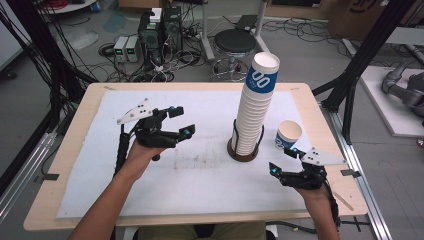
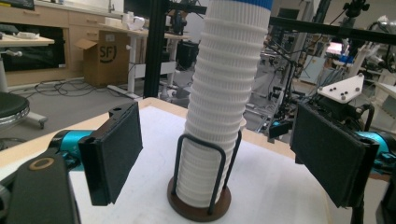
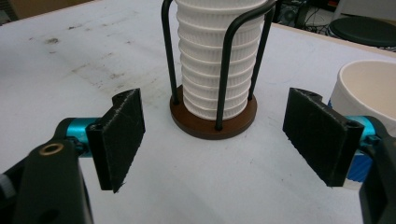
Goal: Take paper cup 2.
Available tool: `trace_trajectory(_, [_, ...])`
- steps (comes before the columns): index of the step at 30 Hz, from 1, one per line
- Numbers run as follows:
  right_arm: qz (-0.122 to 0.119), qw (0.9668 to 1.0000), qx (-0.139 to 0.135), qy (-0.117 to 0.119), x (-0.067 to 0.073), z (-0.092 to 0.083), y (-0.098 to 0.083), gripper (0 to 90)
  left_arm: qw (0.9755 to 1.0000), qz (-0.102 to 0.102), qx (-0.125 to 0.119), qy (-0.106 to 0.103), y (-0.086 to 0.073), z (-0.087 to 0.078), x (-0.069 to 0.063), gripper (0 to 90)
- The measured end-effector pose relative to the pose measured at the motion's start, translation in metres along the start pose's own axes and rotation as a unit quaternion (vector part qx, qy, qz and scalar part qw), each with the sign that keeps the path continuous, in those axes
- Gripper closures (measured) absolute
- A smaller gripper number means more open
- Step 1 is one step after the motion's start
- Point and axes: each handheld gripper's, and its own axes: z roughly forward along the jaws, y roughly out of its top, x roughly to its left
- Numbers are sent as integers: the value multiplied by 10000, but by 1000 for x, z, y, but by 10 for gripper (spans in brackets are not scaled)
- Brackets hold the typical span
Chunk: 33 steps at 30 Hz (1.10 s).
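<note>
item: cup stack point(image 1: 255, 107) in wire holder point(image 1: 244, 145), light, thin-walled, crushable. i'd pinch the top cup's rim at 12 o'clock; left gripper point(image 1: 181, 122) and right gripper point(image 1: 284, 161) both gape empty.

Even, soft room light from overhead, bright enough all round. The white tabletop point(image 1: 200, 195) shows only faint shadows and no glare. All three pictures look soft and slightly grainy; the near fingers point(image 3: 119, 135) blur a little.

- A wooden table point(image 1: 70, 150) carries a white mat point(image 1: 200, 185).
- On the mat stand a cup holder point(image 1: 243, 152) with stacked paper cups point(image 1: 255, 110), and beside it a single paper cup point(image 1: 288, 134).
</note>
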Motion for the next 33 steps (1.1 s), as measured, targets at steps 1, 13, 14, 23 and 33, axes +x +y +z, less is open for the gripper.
trace_trajectory(1, [9, 10000, 11, 2, 0, 0, 0, 211, 10000, 32, 33, -26, 4, 3, 0, 169])
trace_trajectory(13, [-48, 9999, 40, 129, 3, 3, 1, 211, 9994, 188, 166, -244, 47, 39, 5, 169])
trace_trajectory(14, [-37, 9999, 49, 149, 3, 3, 1, 211, 9994, 181, 141, -265, 50, 42, 5, 169])
trace_trajectory(23, [9, 9998, 4, 175, 1, 1, 1, 211, 9984, 340, 227, -403, 78, 69, 2, 169])
trace_trajectory(33, [-15, 9998, -2, 197, 3, 3, 2, 210, 9966, 565, 219, -551, 106, 99, -9, 169])
